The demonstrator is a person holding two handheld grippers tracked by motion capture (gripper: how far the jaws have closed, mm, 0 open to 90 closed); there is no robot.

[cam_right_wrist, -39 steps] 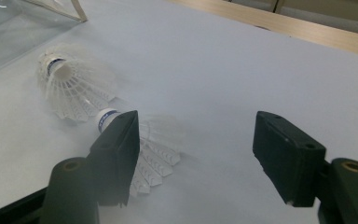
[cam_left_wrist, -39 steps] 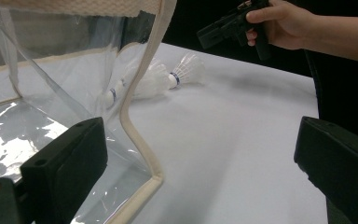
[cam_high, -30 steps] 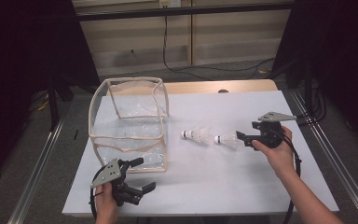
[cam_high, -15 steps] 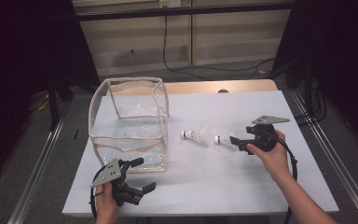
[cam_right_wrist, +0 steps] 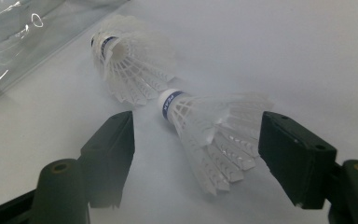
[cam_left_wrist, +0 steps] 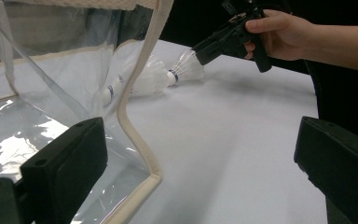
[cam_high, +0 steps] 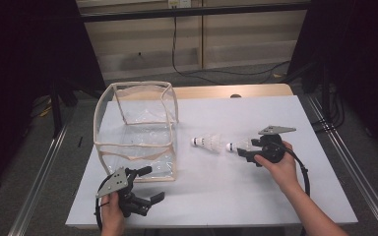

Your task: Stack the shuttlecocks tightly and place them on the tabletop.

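Shuttlecocks lie end to end at the centre of the high view on the white table [cam_high: 216, 191]: the nearer shuttlecock [cam_right_wrist: 209, 128] sits between the jaws of the right gripper [cam_right_wrist: 198, 154], which have just been closing but do not yet press its feathers. The farther shuttlecock [cam_right_wrist: 130, 65] lies upper left, near the clear bag [cam_high: 135, 132]. The left gripper [cam_left_wrist: 200, 154], lower left, gapes wide, holding nothing.

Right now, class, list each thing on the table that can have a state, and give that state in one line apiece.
Clear bag: upright, top open, nothing inside.
Nearer shuttlecock: on its side between the right gripper's jaws, not yet pinched.
Farther shuttlecock: on its side, untouched.
Right gripper: open, jaws closing.
Left gripper: open, holding nothing.
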